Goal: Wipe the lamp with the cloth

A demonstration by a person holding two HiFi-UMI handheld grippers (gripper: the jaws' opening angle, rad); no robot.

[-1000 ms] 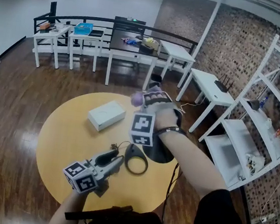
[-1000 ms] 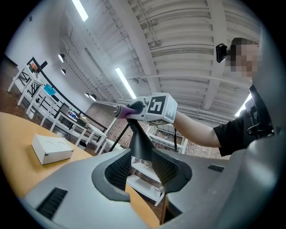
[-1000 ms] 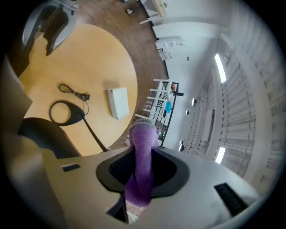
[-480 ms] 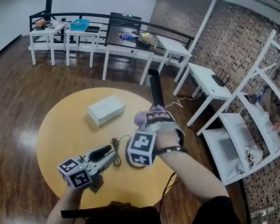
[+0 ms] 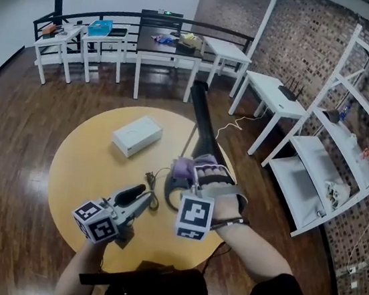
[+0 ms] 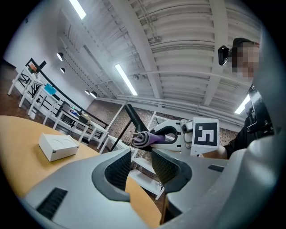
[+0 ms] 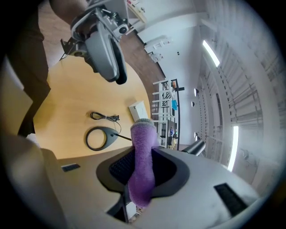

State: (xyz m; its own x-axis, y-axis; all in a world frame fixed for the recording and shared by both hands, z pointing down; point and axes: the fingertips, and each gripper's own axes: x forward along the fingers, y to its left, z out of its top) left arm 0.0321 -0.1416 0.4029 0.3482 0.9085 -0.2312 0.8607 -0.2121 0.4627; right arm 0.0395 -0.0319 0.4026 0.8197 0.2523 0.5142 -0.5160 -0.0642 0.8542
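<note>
A black desk lamp stands on the round yellow table [image 5: 81, 163]. Its ring base [image 5: 168, 194] lies by the near edge, and its long dark head [image 5: 200, 118] slants up and away. My right gripper [image 5: 191, 173] is shut on a rolled purple cloth [image 5: 181, 169] and hovers just over the ring base. In the right gripper view the cloth [image 7: 143, 152] stands up between the pads, with the base [image 7: 96, 137] below it. My left gripper [image 5: 136, 195] is open and empty, just left of the base. The left gripper view shows the cloth [image 6: 142, 138] ahead.
A white box [image 5: 136, 135] sits on the far left part of the table. The lamp's thin cable [image 5: 150, 179] is coiled between the box and the base. White tables and a shelf unit [image 5: 331, 163] stand on the dark wood floor around.
My right gripper has carried the cloth down and towards me, from near the lamp's head to over its ring base, and rolled a little. The left gripper has stayed put.
</note>
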